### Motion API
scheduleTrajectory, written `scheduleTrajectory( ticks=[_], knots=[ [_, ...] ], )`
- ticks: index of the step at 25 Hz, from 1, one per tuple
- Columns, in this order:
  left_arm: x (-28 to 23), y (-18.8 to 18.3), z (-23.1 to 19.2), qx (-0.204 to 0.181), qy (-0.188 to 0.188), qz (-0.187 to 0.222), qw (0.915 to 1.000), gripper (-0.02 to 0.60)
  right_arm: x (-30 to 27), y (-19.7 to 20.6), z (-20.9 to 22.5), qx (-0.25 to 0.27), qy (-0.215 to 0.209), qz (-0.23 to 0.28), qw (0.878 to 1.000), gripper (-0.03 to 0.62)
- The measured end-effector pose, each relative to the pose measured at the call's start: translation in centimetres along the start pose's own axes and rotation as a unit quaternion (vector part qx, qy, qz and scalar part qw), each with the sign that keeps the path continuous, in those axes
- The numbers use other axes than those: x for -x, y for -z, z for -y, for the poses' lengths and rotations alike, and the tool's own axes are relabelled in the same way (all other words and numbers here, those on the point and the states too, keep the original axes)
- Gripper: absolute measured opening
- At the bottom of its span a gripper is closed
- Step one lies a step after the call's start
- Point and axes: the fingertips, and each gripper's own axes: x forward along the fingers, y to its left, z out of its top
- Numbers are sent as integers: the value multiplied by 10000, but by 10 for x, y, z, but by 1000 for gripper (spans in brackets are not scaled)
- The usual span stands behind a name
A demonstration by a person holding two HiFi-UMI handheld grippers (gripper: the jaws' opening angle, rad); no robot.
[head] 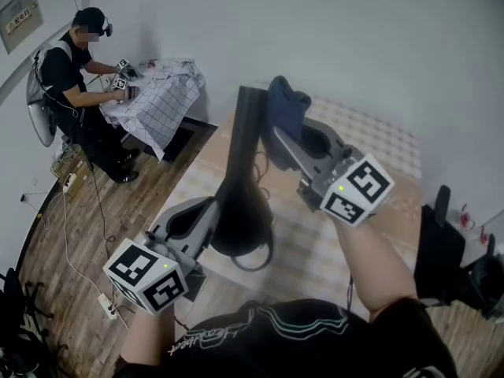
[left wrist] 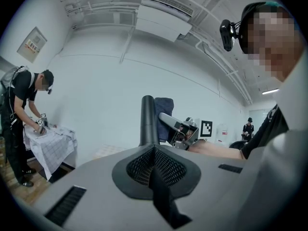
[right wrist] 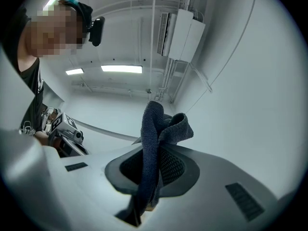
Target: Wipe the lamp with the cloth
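Observation:
A black lamp (head: 246,211) with a tall upright column (head: 249,128) stands over the table in the head view. My left gripper (head: 214,213) is shut on the lamp's lower part; in the left gripper view the column (left wrist: 148,120) rises straight out of the shut left gripper (left wrist: 155,152). A dark blue cloth (head: 287,107) is bunched at the top of the column. My right gripper (head: 277,135) is shut on the cloth and holds it right beside the column. In the right gripper view the cloth (right wrist: 155,134) hangs folded out of the right gripper (right wrist: 151,163).
A table with a pale checked cover (head: 378,144) lies under the lamp, and a black cable (head: 261,260) loops below it. Far left, another person (head: 75,77) works at a table draped in checked fabric (head: 161,97). A power strip (head: 106,305) lies on the wooden floor. A black chair (head: 441,246) stands at the right.

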Motion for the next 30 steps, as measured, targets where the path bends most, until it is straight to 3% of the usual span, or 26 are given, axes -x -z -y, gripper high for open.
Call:
scheduleTrajectory(
  ticks=[30],
  knots=[
    [13,17,17,224,-174,29,9996,2,19,52,-59,-372,-978,-437,9936,52]
  ],
)
